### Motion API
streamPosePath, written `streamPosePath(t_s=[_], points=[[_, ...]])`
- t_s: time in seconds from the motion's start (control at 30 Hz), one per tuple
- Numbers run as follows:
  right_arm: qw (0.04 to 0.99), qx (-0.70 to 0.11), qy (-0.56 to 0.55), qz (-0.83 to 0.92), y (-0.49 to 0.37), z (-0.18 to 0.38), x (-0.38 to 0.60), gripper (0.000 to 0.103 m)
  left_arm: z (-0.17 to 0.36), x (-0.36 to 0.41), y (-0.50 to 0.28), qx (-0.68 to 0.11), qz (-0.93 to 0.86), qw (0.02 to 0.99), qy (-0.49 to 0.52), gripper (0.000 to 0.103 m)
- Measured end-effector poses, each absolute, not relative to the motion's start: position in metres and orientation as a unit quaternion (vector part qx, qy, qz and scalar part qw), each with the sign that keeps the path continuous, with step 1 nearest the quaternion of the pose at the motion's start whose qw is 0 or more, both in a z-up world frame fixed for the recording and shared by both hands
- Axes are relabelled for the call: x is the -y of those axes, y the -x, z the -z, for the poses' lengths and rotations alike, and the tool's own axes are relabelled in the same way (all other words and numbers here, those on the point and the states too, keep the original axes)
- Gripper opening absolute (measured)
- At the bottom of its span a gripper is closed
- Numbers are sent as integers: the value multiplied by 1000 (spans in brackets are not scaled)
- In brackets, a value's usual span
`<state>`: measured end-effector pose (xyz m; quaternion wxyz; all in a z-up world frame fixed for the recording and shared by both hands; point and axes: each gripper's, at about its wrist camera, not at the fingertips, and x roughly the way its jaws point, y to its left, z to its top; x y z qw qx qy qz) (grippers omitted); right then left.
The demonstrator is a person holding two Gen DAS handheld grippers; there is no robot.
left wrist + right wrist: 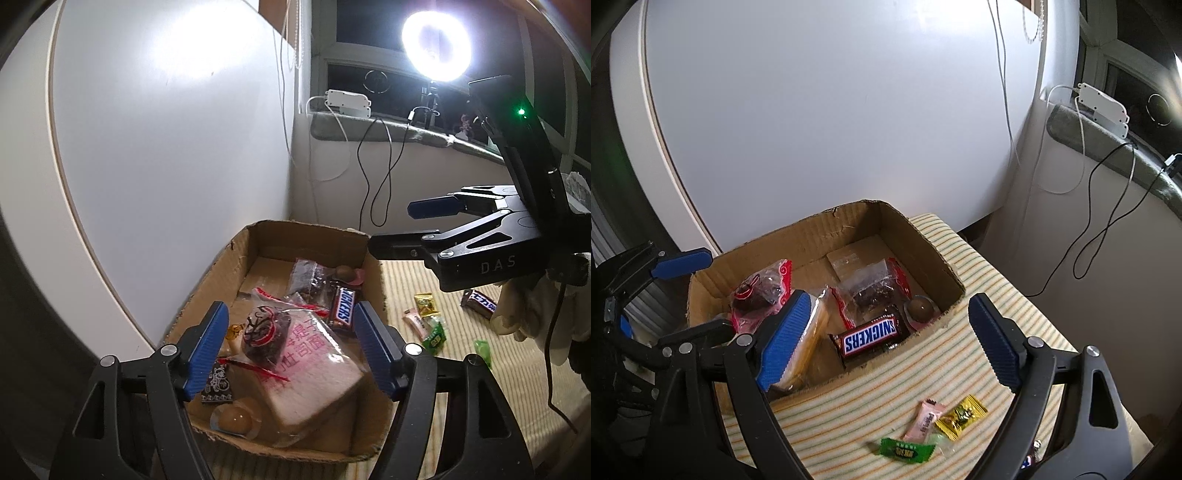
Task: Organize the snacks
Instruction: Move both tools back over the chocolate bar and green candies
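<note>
Hovering above the cardboard box (pixel 258 236), your left gripper (pixel 291 347) stands with jaws apart, nothing pinched; the wrapped bread slice (pixel 314 373) lies loose below it, inside the box at lower centre. Your right gripper (pixel 886 339) also gapes empty, straddling the box's near wall beside the Snickers bar (pixel 870 338). You look to be between deposits. Four small sweets wait on the striped cloth (pixel 979 266) at the bottom of the right view: the green candy (pixel 907 448), pink candy (pixel 925 419), yellow candy (pixel 960 417), and another pale green one. Next, drop the right gripper onto one and close squarely across its wrapper.
</note>
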<state>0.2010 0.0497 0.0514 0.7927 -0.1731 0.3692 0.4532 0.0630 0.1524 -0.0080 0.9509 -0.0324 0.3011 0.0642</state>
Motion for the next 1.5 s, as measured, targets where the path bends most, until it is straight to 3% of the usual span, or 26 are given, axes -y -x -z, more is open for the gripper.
streamPosePath(t_s=[0.73, 1.27, 1.5], points=[[820, -347, 164, -424, -176, -78, 31, 90, -14, -99, -39, -279, -33, 960, 11, 70], [837, -375, 169, -360, -188, -49, 136, 90, 22, -52, -62, -322, 27, 946, 21, 70], [826, -410, 158, -354, -198, -20, 158, 90, 39, -35, -82, -351, 56, 934, 17, 58]])
